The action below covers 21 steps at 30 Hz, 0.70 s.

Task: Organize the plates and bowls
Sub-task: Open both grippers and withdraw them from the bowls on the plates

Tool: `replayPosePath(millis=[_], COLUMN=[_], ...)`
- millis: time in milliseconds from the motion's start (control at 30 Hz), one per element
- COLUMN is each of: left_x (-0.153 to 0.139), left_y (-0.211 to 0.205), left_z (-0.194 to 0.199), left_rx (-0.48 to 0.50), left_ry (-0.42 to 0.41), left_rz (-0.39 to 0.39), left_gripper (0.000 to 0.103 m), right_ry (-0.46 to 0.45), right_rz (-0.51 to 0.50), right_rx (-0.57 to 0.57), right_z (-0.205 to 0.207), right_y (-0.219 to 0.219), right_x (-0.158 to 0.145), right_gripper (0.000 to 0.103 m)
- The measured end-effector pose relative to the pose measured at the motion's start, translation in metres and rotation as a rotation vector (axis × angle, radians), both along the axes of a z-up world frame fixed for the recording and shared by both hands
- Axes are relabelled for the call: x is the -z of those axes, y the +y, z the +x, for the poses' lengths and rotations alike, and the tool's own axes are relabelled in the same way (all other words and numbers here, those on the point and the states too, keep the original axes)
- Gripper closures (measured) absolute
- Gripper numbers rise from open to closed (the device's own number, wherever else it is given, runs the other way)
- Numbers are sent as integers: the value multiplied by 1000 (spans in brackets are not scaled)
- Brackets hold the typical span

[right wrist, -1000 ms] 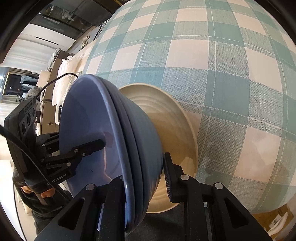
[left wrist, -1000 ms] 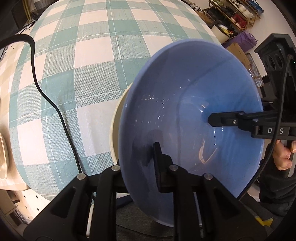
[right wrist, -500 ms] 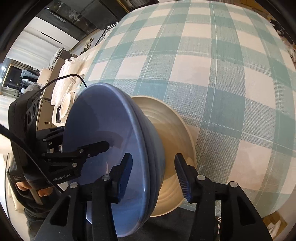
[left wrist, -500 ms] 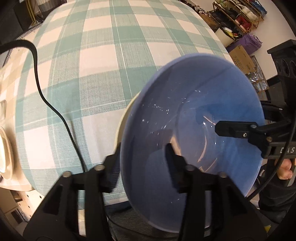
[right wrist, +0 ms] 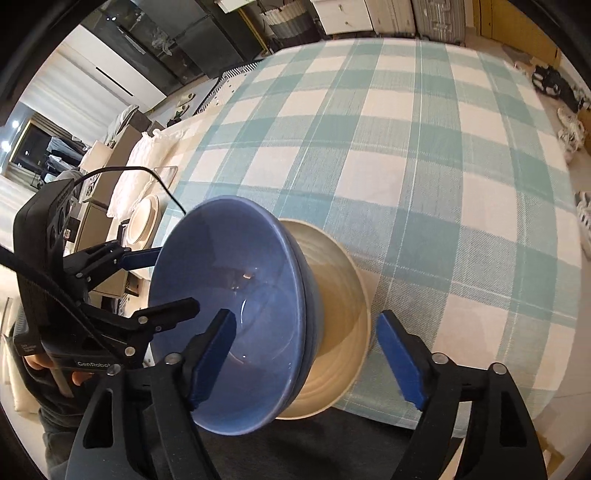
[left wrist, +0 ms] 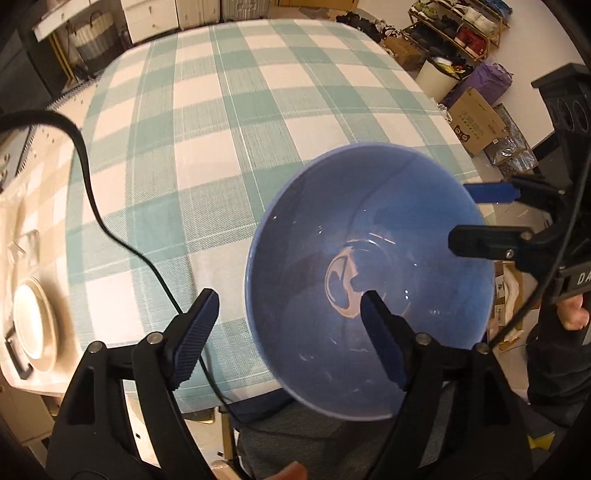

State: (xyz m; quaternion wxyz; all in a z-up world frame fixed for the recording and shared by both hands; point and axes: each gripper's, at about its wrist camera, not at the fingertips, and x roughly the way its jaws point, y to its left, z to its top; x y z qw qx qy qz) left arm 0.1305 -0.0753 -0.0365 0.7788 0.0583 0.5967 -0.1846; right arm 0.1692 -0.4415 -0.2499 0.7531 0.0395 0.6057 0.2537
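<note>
A blue bowl [left wrist: 369, 258] sits nested in another blue bowl on a cream dish [right wrist: 343, 314] at the near edge of the checked table [left wrist: 229, 140]. In the right wrist view the blue bowl [right wrist: 236, 295] shows two rims. My left gripper [left wrist: 291, 332] hovers over the bowl's left rim. Its jaws are opening, and the rim lies between them with neither pad touching it. My right gripper [right wrist: 306, 358] straddles the right rim and the cream dish. Its jaws are opening too, with both pads off the bowl. Each gripper shows in the other's view: right gripper [left wrist: 480, 218], left gripper [right wrist: 162, 284].
A black cable [left wrist: 92, 199] trails across the tablecloth's left part. A cream plate [left wrist: 33, 328] lies on a lower surface left of the table, the same plate [right wrist: 144, 218] showing in the right wrist view. Boxes [left wrist: 476, 122] and a shoe rack [left wrist: 461, 33] stand on the floor at the right.
Both grippers went from shut on the blue bowl's rim to wide apart and rose away from it. The bowl stayed nested on the cream dish.
</note>
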Motion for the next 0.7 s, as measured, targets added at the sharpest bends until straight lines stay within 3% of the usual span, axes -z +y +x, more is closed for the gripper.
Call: replayPosePath(millis=[367, 467, 700], left_x=[-40, -50, -74], left_y=[6, 10, 21], left_z=[-30, -38, -58], left_rx=[10, 7, -32], left_ry=[-108, -144, -289], left_rz=[15, 11, 8], left_gripper=[20, 3, 2], right_ry=[-152, -263, -415], right_rz=[-66, -111, -134], right_rx=[-8, -11, -15], right_z=[-23, -34, -57], right_y=[0, 2, -2], right_x=[-31, -42, -54], right_gripper=[11, 11, 11])
